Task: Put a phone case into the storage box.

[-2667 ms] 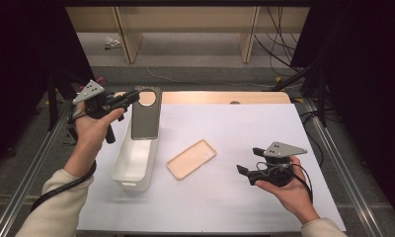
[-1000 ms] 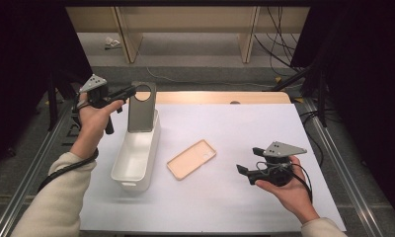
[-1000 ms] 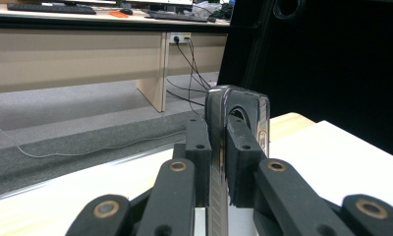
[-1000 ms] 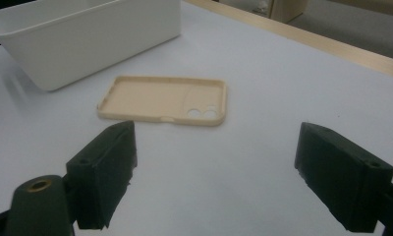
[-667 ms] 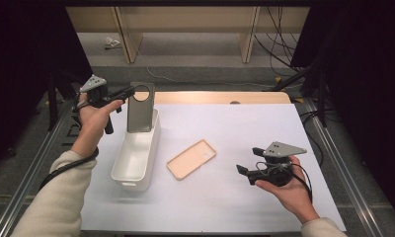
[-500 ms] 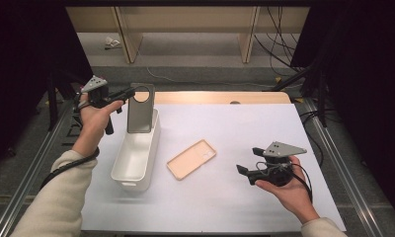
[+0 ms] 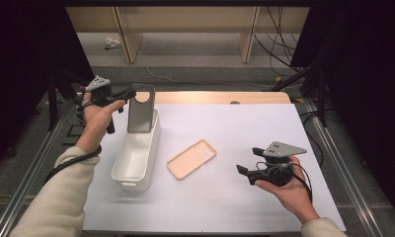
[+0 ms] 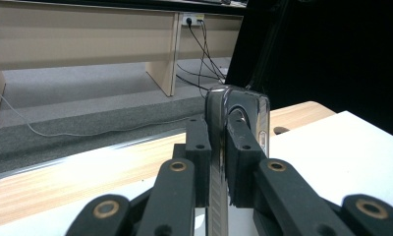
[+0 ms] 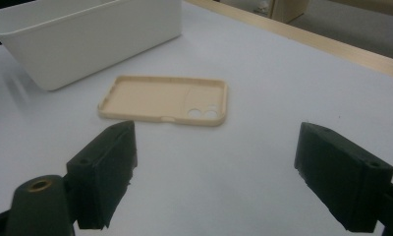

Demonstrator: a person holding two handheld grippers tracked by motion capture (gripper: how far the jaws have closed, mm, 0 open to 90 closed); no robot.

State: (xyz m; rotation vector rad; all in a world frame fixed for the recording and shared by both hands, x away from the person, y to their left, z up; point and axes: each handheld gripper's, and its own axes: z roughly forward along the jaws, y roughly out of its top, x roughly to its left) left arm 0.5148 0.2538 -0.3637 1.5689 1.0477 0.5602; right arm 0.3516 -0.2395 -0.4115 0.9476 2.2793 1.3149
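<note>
On the white table mat (image 7: 264, 123), my left gripper (image 7: 128, 93) pinches the grey phone case (image 7: 140, 109) upright, long axis vertical, over the white bin's (image 7: 131, 168) 12 o'clock end; my right gripper (image 7: 247, 163) rests spread.

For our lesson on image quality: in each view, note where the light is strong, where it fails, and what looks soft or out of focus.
High view: the white table is evenly bright, the sides fall into black. Left gripper view: glare streaks the dark phone case clamped in the left gripper, whose near fingers blur. Right gripper view: the right gripper is soft; the beige case is sharper, with a faint shadow.
</note>
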